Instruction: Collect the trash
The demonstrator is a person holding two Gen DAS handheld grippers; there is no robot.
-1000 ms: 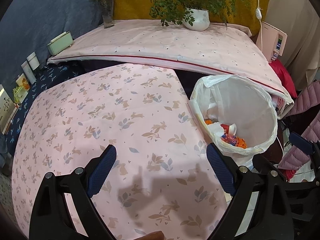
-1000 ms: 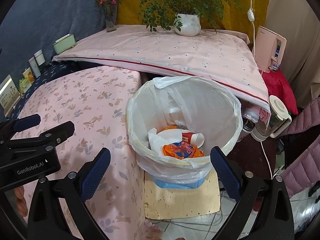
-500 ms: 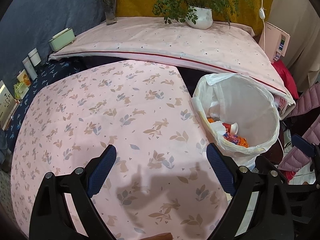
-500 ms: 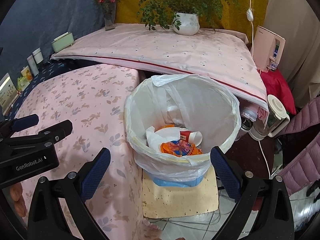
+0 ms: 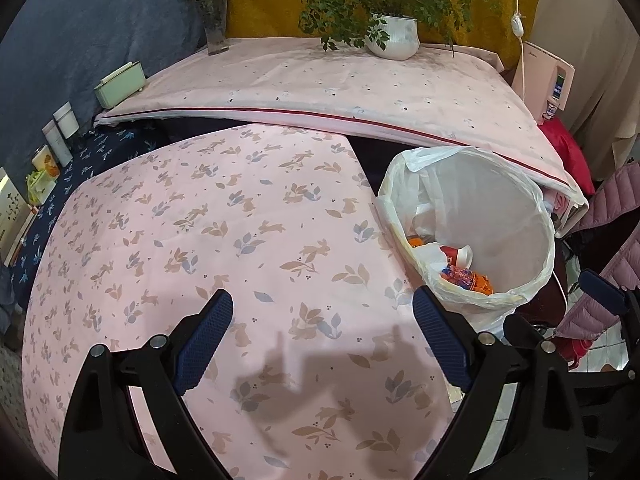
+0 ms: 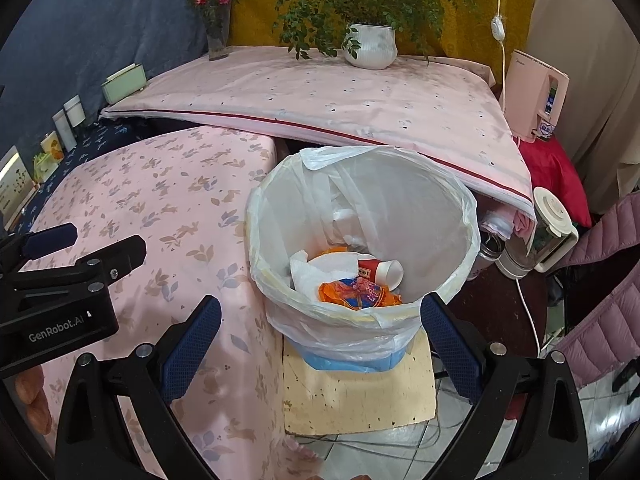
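Two handheld grippers are seen from their own wrist cameras, both with blue-padded fingers spread wide and nothing held between them. The left gripper [image 5: 323, 332] is held above a table covered by a pink cloth printed with rabbits and leaves [image 5: 208, 220], on which its shadow is cast. The right gripper [image 6: 320, 328] is held above a round trash bin [image 6: 460, 216] lined with a thin white plastic bag, which stands on a pale yellow board [image 6: 360, 396] just beside the table's right edge. The collected trash is seen at the bottom of the bin: an orange wrapper [image 6: 358, 294], a red and white paper cup lying on its side [image 6: 382, 270], and white crumpled material, possibly tissue or plastic [image 6: 316, 270]. In the right wrist view, the left gripper's black body is seen at the left edge, with fingers of the person's hand [image 6: 34, 398] below it. Behind the table, a second surface with a pale pink cover [image 6: 320, 96] carries a potted plant in a white pot [image 6: 370, 46] and a glass vase of red flowers [image 6: 216, 26].
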